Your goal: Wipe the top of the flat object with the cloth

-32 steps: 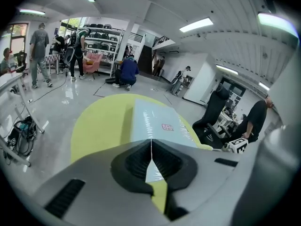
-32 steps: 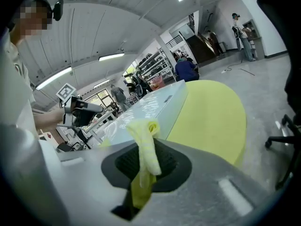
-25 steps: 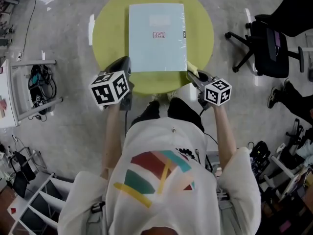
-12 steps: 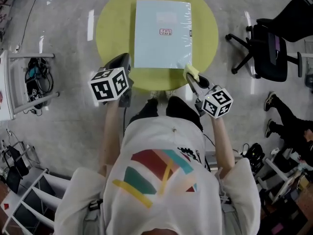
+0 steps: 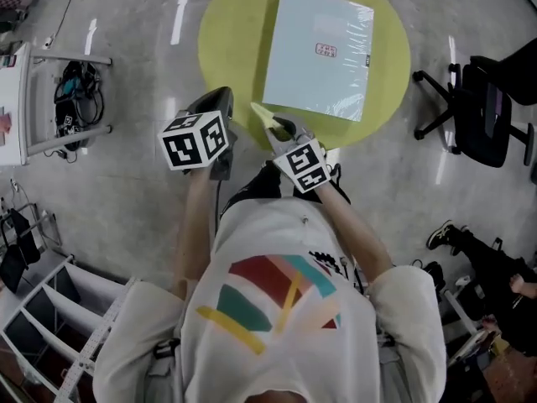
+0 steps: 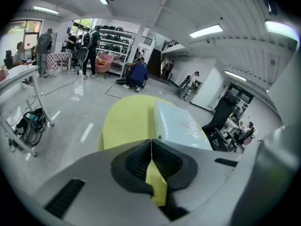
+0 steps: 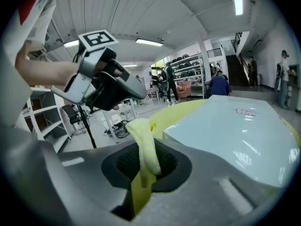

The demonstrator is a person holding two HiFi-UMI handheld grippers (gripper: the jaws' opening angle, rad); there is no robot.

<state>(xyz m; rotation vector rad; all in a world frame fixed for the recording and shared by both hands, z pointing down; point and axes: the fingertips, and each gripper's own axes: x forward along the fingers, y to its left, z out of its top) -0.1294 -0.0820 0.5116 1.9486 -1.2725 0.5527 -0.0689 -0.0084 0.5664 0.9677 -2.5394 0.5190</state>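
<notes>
A pale blue flat object (image 5: 319, 53) lies on the round yellow table (image 5: 231, 36), slightly askew; it also shows in the right gripper view (image 7: 235, 135) and the left gripper view (image 6: 181, 126). My right gripper (image 5: 273, 124) is shut on a small yellow cloth (image 5: 260, 112), off the object's near left corner, above the table's front edge. The cloth (image 7: 145, 142) sticks up from the closed jaws of that gripper (image 7: 143, 161). My left gripper (image 5: 216, 93) is shut and empty at the table's left front edge (image 6: 151, 142), close beside the right one.
A black office chair (image 5: 482, 99) stands right of the table. A white table frame with coiled cables (image 5: 71, 99) is on the left, white shelving (image 5: 50, 334) at bottom left. Several people stand far off by racks (image 6: 89, 41).
My right gripper has swung left with the cloth, from the object's near right corner to beside the left gripper, and has rolled. The left gripper has shifted a little. The head view has turned.
</notes>
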